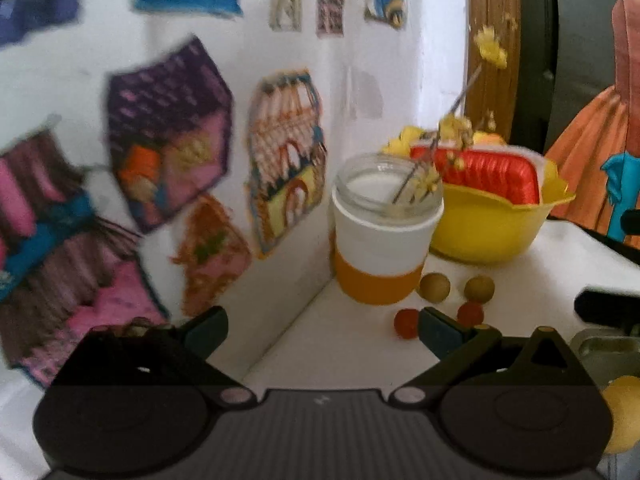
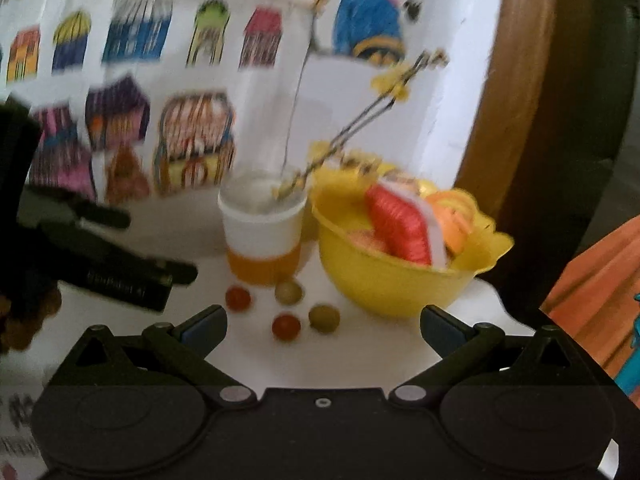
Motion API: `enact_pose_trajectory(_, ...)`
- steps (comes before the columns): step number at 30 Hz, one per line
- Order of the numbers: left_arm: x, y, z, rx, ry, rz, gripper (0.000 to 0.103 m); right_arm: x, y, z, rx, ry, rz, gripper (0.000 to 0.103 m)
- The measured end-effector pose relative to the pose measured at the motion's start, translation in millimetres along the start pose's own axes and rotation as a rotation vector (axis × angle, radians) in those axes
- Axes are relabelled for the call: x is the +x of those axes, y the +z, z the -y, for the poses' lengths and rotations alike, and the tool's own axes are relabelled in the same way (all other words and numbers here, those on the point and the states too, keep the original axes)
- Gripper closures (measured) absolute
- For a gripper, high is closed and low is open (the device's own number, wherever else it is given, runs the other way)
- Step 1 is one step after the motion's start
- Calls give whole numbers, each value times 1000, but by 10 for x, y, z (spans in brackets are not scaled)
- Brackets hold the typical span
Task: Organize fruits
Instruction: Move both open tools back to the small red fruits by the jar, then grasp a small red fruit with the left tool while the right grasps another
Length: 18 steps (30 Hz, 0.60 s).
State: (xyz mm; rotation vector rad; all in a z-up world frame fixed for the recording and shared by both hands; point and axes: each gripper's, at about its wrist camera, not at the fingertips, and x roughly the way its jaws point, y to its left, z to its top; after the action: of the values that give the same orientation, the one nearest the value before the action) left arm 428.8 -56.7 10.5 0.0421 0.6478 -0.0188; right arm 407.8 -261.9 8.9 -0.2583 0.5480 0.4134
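Small round fruits lie on the white table in front of the jar: two red ones (image 2: 239,298) (image 2: 286,325) and two olive-green ones (image 2: 289,292) (image 2: 324,318). They also show in the left wrist view, red (image 1: 406,322) (image 1: 470,313) and green (image 1: 434,287) (image 1: 479,289). A yellow bowl (image 2: 384,280) (image 1: 488,232) holds a red watermelon slice (image 2: 398,226) and orange pieces (image 2: 456,220). My left gripper (image 1: 322,330) is open and empty near the wall corner. My right gripper (image 2: 322,330) is open and empty, just short of the fruits.
A white-and-orange jar (image 1: 382,240) (image 2: 262,236) with yellow flower twigs stands left of the bowl. The picture-covered wall (image 1: 180,140) is close on the left. The left gripper's body (image 2: 100,256) shows at left. A metal container (image 1: 608,352) and a yellow fruit (image 1: 624,412) sit at right.
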Motion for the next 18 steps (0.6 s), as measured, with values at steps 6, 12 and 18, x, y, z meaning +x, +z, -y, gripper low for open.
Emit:
enact_pose_trajectory(6,225,-41,84,5,-28,-41,1,269,-103,17,-52,70,-85,1)
enact_pose_trajectory(12,436,-90,129,24,-40,-71,1,503,-127,24,-77,122,-126,5)
enact_pose_trajectory(18,596,-81,213,34,-62,-89,1,666,-128,64,-89,135,-147,17)
